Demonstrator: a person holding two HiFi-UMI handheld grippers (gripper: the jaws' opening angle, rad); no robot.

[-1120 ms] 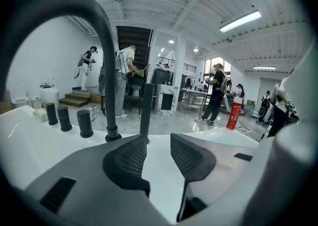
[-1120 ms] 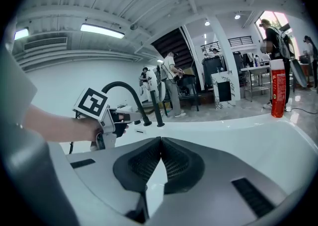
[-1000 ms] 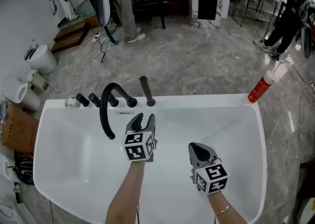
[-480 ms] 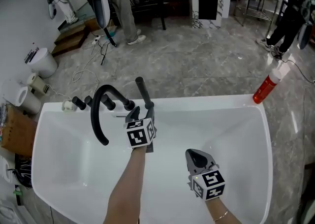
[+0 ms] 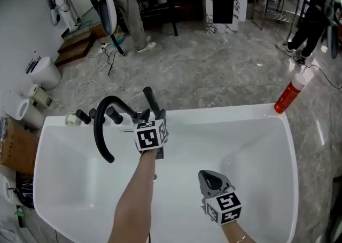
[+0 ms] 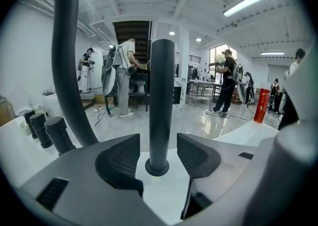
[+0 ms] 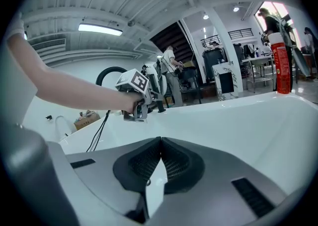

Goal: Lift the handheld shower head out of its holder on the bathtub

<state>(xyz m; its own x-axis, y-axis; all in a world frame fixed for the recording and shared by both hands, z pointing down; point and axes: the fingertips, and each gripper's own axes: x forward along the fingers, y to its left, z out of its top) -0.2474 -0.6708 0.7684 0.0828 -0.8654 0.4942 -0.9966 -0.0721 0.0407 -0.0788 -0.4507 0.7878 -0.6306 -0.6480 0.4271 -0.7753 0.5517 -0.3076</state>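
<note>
Two claws here. The left claw (image 6: 159,158) is spread wide and its jaws are opening right now. The handheld shower head (image 6: 162,96) stands between them. In the left gripper view there's a sliver of gap on each side, so the pads aren't pressing on it.

The right claw (image 7: 160,158) has its jaws closed together with nothing between them. It hangs over the basin, nearer the person than the left claw and off to its right.

The shower head looks like a plain dark stick, matte and round. It stands upright with its lower end in a little round holder (image 6: 158,168) on the white bathtub (image 5: 230,112) rim, right in front of the left claw's pads. It hasn't left the holder.

Just left of the left claw, a black arched faucet spout (image 5: 101,124) curves over the tub. A few black knobs (image 5: 80,115) sit in a row on the rim further left again.

Way off to the right of both claws, a red bottle (image 5: 288,93) with a white top is at the far corner of the tub rim. I can't tell whether it stands on the rim or just behind it.

The tub itself is white and glossy inside, with both forearms reaching over it.
</note>
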